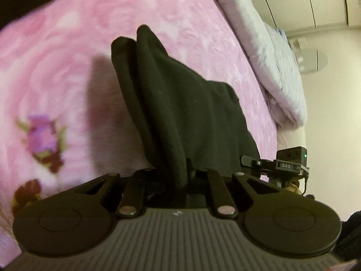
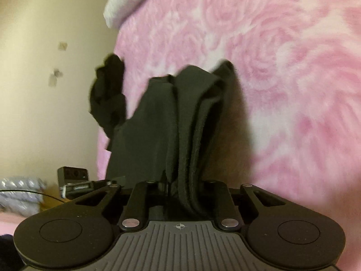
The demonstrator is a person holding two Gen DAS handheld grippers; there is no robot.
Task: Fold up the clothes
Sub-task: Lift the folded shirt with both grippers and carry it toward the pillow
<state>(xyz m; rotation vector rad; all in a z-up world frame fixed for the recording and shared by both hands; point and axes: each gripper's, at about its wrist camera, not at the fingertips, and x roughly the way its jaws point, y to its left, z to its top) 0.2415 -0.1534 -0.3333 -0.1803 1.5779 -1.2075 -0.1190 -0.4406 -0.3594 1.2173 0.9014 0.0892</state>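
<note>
Fabric, dark and fleecy, forms one black garment (image 1: pixel 180 103) held up over a pink rose-patterned blanket (image 1: pixel 67 67), bunched in thick doubled layers. The same cloth shows in the right wrist view (image 2: pixel 180 124), with a loose crumpled part dangling off to the side, beyond the blanket's edge. A pale fluffy pillow (image 1: pixel 277 72) lies farther off on the bed.

The left gripper (image 1: pixel 178 176) is pressed together on a gathered edge of the garment; the right gripper (image 2: pixel 182 187) pinches several stacked layers in the same way (the fingertips themselves are buried in cloth in both views).

Risk, as a judgement: the bundle is thick, so an inner layer could slip free and let the fold sag unevenly. The dangling part could drag or catch when the cloth is lowered, spoiling the alignment.
</note>
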